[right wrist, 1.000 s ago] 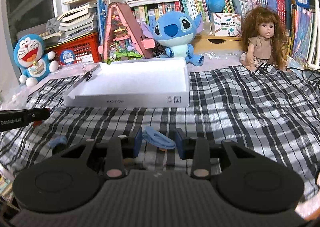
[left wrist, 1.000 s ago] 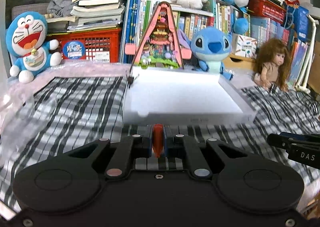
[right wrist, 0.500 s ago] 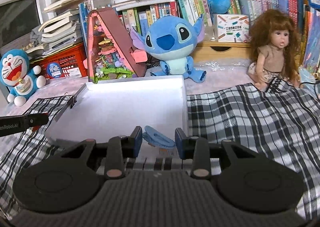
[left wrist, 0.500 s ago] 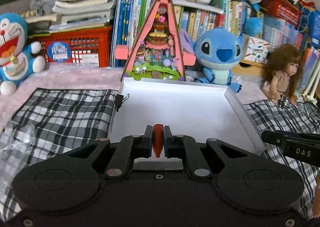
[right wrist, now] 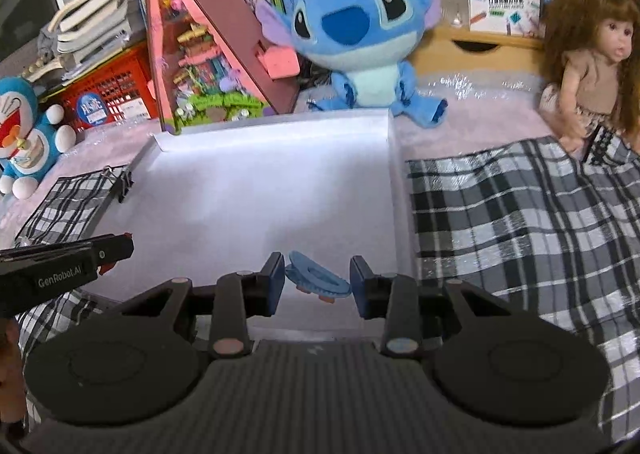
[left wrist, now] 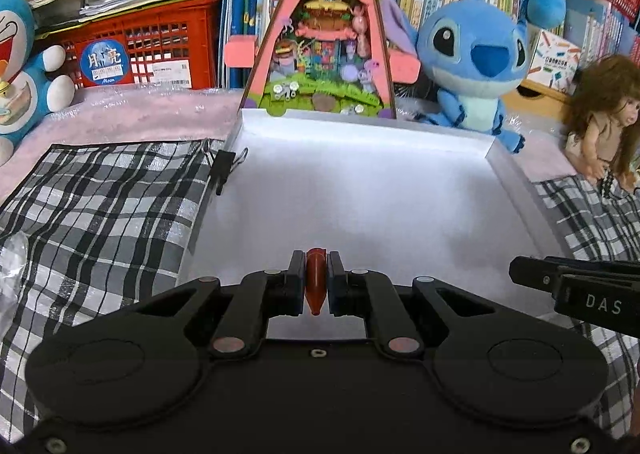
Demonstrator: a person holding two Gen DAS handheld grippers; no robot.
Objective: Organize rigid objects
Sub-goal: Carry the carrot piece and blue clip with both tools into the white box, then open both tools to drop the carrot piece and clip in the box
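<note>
My left gripper (left wrist: pixel 316 280) is shut on a small red pointed piece (left wrist: pixel 316 278), held over the near part of a shallow white box (left wrist: pixel 360 126). My right gripper (right wrist: pixel 318 278) is shut on a light blue clip (right wrist: pixel 316 278), which sits crosswise between its pads above the same white box (right wrist: pixel 272 122). A black binder clip (left wrist: pixel 224 170) grips the box's left wall; it shows again as the binder clip (right wrist: pixel 124 182) in the right wrist view. Each gripper's fingers appear at the edge of the other's view: the right fingers (left wrist: pixel 576 286) and the left fingers (right wrist: pixel 68 258).
The box lies on a black-and-white checked cloth (left wrist: pixel 108 206). Behind it stand a pink triangular toy house (left wrist: pixel 320 38), a blue plush (left wrist: pixel 476 58), a doll (right wrist: pixel 588 58), a round-headed blue plush (left wrist: pixel 20 66), a red crate (left wrist: pixel 140 50) and shelves of books.
Both grippers have moved forward, from over the checked cloth to above the white box, each still holding its piece. The toys behind now look nearer.
</note>
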